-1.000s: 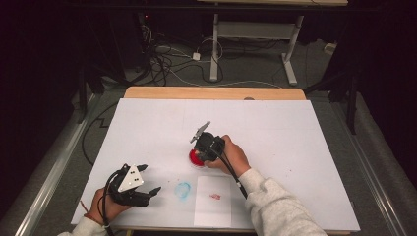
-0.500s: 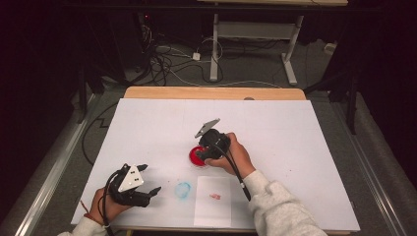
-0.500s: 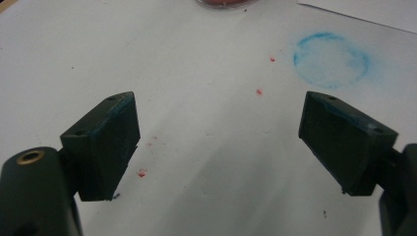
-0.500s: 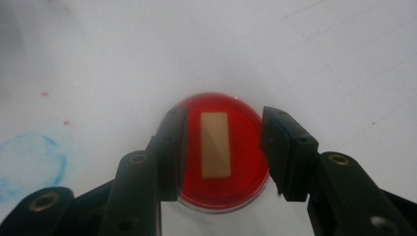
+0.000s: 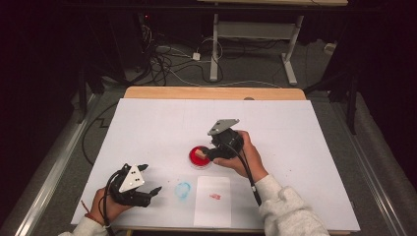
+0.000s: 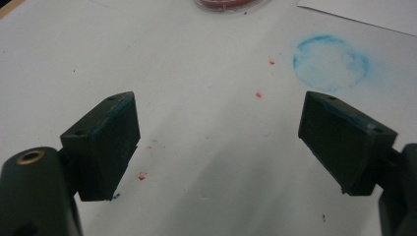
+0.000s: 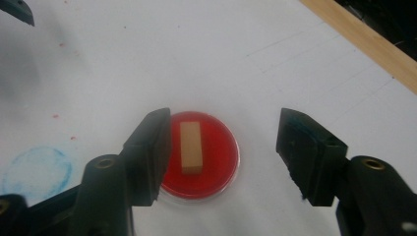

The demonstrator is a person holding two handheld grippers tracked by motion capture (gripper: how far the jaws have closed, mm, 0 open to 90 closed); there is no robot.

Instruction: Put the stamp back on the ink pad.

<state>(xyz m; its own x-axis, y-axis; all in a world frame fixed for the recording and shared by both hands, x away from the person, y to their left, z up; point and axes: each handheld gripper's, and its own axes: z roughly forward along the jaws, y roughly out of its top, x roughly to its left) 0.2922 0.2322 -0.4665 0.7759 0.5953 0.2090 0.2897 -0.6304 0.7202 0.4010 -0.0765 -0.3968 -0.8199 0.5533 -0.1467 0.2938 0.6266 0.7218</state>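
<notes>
A round red ink pad (image 7: pixel 200 155) lies on the white table sheet, with a small tan wooden stamp block (image 7: pixel 191 147) lying across it. My right gripper (image 7: pixel 223 150) hangs open just above the pad, the block beside its left jaw, nothing held. In the high view the pad (image 5: pixel 195 159) sits mid-table under the right gripper (image 5: pixel 209 153). My left gripper (image 6: pixel 219 142) is open over bare sheet near the front left (image 5: pixel 147 191), empty. A blue ink ring (image 6: pixel 330 62) lies ahead of it.
A white paper slip (image 5: pixel 212 200) with a red mark lies near the front edge, right of the blue ring (image 5: pixel 183 190). Small red ink specks (image 6: pixel 257 94) dot the sheet. The wooden table edge (image 5: pixel 211 93) runs along the back; cables and desk legs stand beyond.
The right hand has shifted a little to the right and back over the red pad. The left gripper has stayed in place.
</notes>
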